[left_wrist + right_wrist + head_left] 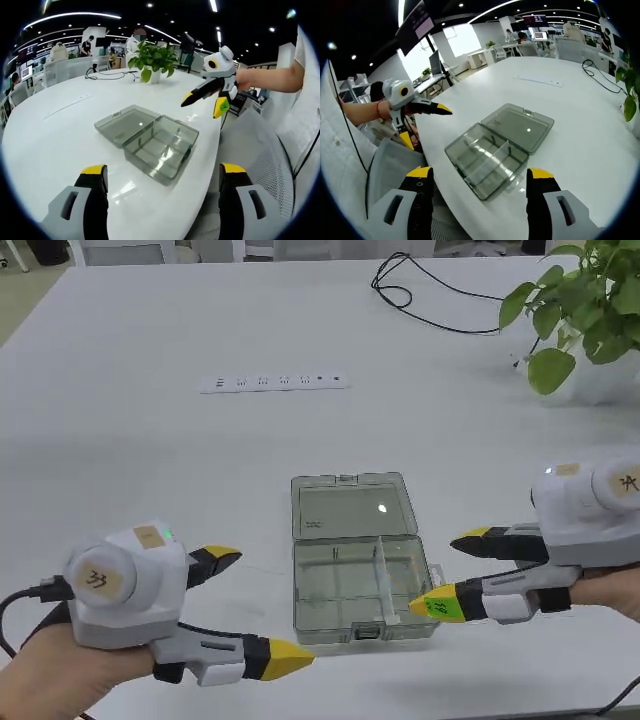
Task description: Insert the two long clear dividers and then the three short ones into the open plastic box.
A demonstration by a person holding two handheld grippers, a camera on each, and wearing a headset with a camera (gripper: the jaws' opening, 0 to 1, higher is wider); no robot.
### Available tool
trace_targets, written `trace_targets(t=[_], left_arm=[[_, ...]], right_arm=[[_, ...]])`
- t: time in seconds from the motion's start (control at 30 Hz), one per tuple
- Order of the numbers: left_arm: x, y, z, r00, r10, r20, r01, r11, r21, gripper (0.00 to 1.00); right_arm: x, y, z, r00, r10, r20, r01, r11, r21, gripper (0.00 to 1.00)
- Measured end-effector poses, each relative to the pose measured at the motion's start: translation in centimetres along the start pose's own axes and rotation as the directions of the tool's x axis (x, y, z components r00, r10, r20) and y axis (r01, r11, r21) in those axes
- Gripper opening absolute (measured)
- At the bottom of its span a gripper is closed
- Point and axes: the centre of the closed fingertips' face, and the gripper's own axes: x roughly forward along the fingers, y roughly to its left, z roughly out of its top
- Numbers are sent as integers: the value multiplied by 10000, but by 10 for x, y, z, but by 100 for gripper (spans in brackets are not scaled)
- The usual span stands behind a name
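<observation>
A: Box (355,570) at near edge, lid open, between left gripper (270,608) and right gripper (435,573). Jaws?

B: Both apart, empty. Dividers (492,160) look seated; count unclear. Next, probably: check the count and press any that sit loose.

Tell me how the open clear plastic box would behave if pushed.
The smoky-clear plastic box looks thin-walled and nearly empty, so probably light. It would likely slide on the smooth white table. Its flat-lying lid probably prevents tipping.
</observation>
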Motion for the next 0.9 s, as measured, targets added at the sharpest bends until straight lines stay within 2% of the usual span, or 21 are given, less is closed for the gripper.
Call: trace_targets(t=[0.13,0.4,0.63,0.8,0.9], left_arm=[[0,2,-1,9999,96,-45,-97,9999,-107,93],[1,5,-5,9995,245,-210,-251,9992,-300,92],[2,11,-11,9976,480,-508,-509,9970,-579,90],[2,13,-15,9960,583,-675,-631,9954,-719,88],[3,17,-19,9937,702,-879,-782,9927,-918,86]], right_arm=[[-3,0,-5,9999,97,38,-95,9989,-470,80],[-7,1,-13,9993,344,137,-329,9947,-970,85],[-11,1,-25,9984,552,115,-530,9879,-1458,90],[-16,-10,-35,9981,590,199,-551,9858,-1589,92],[-16,-8,-37,9979,589,263,-534,9829,-1764,92]])
